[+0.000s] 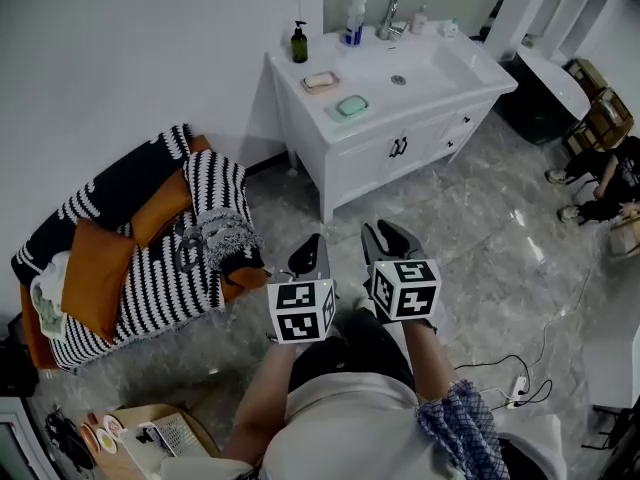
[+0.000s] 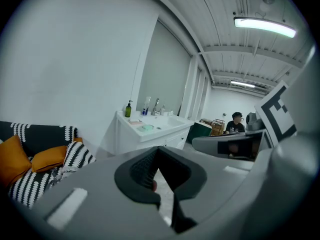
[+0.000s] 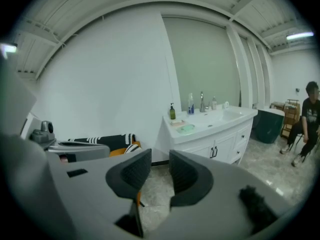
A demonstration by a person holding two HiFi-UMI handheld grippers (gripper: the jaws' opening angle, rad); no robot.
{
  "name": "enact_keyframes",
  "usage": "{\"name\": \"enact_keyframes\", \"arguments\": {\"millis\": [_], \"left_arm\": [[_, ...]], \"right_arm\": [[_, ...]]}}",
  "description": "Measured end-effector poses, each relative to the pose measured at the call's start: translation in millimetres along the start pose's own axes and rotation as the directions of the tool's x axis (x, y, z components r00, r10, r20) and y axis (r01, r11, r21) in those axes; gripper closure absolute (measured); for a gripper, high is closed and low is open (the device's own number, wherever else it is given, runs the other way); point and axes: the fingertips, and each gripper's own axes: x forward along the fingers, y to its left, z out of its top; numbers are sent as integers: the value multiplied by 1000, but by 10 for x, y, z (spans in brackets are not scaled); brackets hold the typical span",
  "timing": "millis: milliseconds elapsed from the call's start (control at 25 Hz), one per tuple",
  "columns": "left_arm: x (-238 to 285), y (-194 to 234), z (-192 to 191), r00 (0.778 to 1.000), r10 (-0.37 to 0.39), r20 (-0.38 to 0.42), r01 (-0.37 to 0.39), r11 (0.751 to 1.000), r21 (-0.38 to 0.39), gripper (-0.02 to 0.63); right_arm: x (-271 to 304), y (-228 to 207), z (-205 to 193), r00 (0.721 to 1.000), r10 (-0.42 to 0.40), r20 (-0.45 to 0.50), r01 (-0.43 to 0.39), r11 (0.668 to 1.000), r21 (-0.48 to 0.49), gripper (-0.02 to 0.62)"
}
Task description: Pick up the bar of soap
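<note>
With the bar of soap [image 1: 351,106] well off on the vanity tabletop [image 1: 385,105], closing in wanted the right gripper [image 1: 385,233] leading, jaws apart and empty, the left gripper [image 1: 312,243] having jaws together.

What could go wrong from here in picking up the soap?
1. Two dishes sit side by side on the vanity, the pink dish and the green dish, so the wrong one could be grabbed.
2. The dark bottle stands close behind the pink dish and could be knocked over.
3. The left gripper is shut; only the right gripper is open.
</note>
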Motion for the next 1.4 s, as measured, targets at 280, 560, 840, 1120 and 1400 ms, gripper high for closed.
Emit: {"name": "enact_keyframes", "arguments": {"millis": [280, 560, 840, 1120, 1400], "left_arm": [[141, -35, 68, 1000, -13, 10, 13, 1000, -2, 597], [379, -97, 79, 1000, -14, -9, 14, 1000, -4, 598], [678, -88, 275, 1000, 6, -1, -6, 999, -47, 598], [1013, -30, 426, 1000, 31, -1, -31, 998, -48, 598], [1337, 30, 548, 998, 58, -12, -58, 996, -65, 598]], "right_arm": [[66, -96, 92, 1000, -26, 9, 26, 999, -35, 486], [203, -252, 135, 1000, 6, 4, -6, 1000, -19, 485], [422, -453, 351, 999, 34, 13, -34, 998, -44, 478], [649, -672, 497, 998, 62, 7, -61, 996, -69, 456], [879, -907, 670, 997, 78, 14, -77, 995, -60, 448]]}}
